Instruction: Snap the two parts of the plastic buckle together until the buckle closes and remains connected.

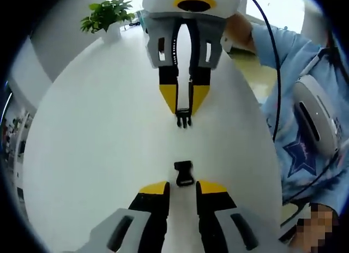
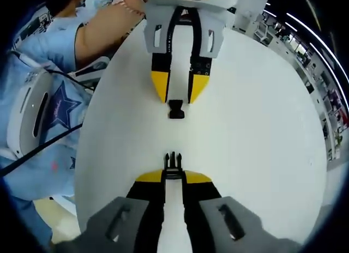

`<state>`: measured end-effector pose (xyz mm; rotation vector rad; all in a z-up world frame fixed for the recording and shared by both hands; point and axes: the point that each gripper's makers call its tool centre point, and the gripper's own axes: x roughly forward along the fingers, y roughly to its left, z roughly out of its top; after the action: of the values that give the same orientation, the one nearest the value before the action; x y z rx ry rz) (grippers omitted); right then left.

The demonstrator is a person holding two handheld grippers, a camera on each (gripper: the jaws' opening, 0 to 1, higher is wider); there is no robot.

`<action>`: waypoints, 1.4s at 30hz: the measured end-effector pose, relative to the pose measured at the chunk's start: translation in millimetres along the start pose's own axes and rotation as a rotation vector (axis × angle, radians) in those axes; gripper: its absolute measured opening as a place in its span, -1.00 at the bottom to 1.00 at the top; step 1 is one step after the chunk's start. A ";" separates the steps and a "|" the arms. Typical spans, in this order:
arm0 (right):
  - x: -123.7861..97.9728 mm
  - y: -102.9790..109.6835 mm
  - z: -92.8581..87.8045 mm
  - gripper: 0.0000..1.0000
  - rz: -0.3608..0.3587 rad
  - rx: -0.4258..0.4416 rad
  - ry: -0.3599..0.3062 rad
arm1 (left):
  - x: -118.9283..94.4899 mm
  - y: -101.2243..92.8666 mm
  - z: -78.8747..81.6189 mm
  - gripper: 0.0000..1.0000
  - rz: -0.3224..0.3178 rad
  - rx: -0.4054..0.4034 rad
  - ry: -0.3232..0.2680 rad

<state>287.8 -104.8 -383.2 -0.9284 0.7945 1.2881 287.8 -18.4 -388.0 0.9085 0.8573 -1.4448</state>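
The black socket half of the buckle (image 1: 184, 174) lies on the white round table (image 1: 98, 144), just ahead of my left gripper (image 1: 183, 185), whose yellow-tipped jaws stand open on either side of it without touching. From the right gripper view that socket half (image 2: 176, 109) sits at the tips of the left gripper (image 2: 177, 97). The pronged half (image 2: 173, 160) sticks out of my right gripper (image 2: 173, 175), which is shut on it, prongs aimed at the socket. In the left gripper view the pronged half (image 1: 184, 121) hangs from the right gripper (image 1: 184, 108). A gap of bare table separates the halves.
A person in a light blue star-print top (image 1: 305, 138) stands at the table's edge, with a white device (image 2: 32, 111) and a black cable (image 1: 275, 73) at their side. A potted plant (image 1: 106, 16) stands on the far rim. Shelving (image 2: 305, 46) lies beyond the table (image 2: 256, 144).
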 end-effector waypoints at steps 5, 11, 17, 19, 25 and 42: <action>-0.6 -0.2 -0.5 -0.77 0.001 0.002 -0.001 | 2.0 -1.0 3.8 -0.67 -0.023 -0.020 -0.013; -1.1 0.0 -0.6 -0.77 0.000 0.002 -0.006 | 2.2 -1.0 4.0 -0.73 -0.023 -0.024 -0.007; 0.0 -0.3 2.2 -0.77 0.000 -0.003 -0.027 | 2.4 -1.8 4.5 -0.76 -0.030 -0.023 -0.013; 0.9 -0.8 4.5 -0.78 -0.002 -0.007 -0.036 | 2.2 -2.2 4.8 -0.77 -0.029 -0.025 -0.012; 2.7 -0.8 12.7 -0.78 -0.001 -0.014 -0.059 | 0.7 -1.0 6.3 -0.77 -0.013 -0.046 -0.014; 11.4 -4.4 31.1 -0.78 -0.008 -0.003 -0.075 | 2.7 -0.6 9.9 -0.77 0.009 -0.083 -0.041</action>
<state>292.9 -72.0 -379.5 -0.8797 0.7302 1.3094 286.6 -28.4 -386.1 0.8167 0.8753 -1.4049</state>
